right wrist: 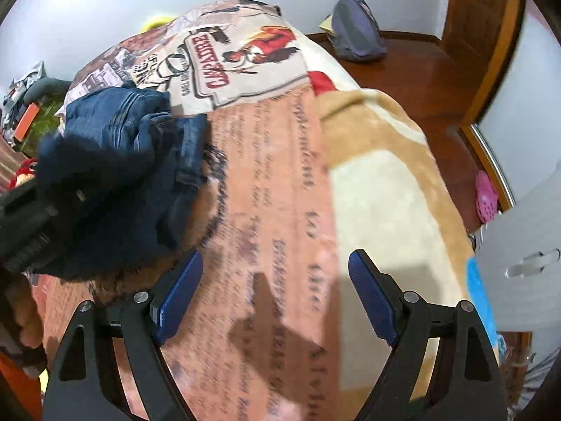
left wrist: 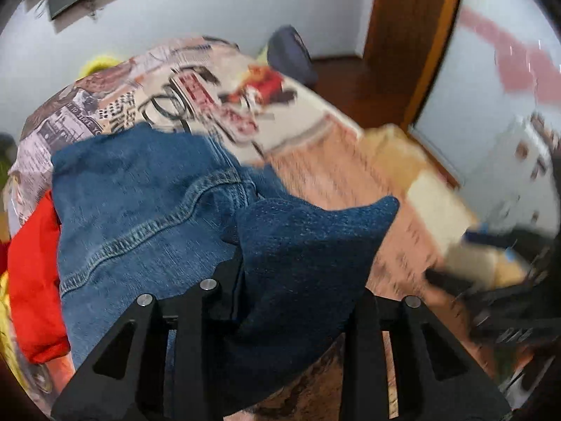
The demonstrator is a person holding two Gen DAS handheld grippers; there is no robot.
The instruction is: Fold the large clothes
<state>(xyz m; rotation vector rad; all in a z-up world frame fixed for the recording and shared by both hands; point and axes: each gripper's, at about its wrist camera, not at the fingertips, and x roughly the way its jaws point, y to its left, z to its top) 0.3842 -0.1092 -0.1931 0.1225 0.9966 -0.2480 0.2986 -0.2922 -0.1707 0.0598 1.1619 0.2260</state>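
Between the left gripper's (left wrist: 294, 280) fingers (left wrist: 224, 280) bunches the denim garment (left wrist: 147, 189).

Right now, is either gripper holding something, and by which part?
The left gripper pinches a bunched fold of the blue denim garment. The right gripper is open, holding nothing.

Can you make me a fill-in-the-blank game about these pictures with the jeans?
1. The left gripper is pinching a fold of blue ____ fabric.
2. The right gripper has its jaws ____, holding nothing.
3. The garment beside the jeans on the left is colored ____.
4. The pads on the right gripper's fingers are ____.

Missing words: denim; open; red; blue
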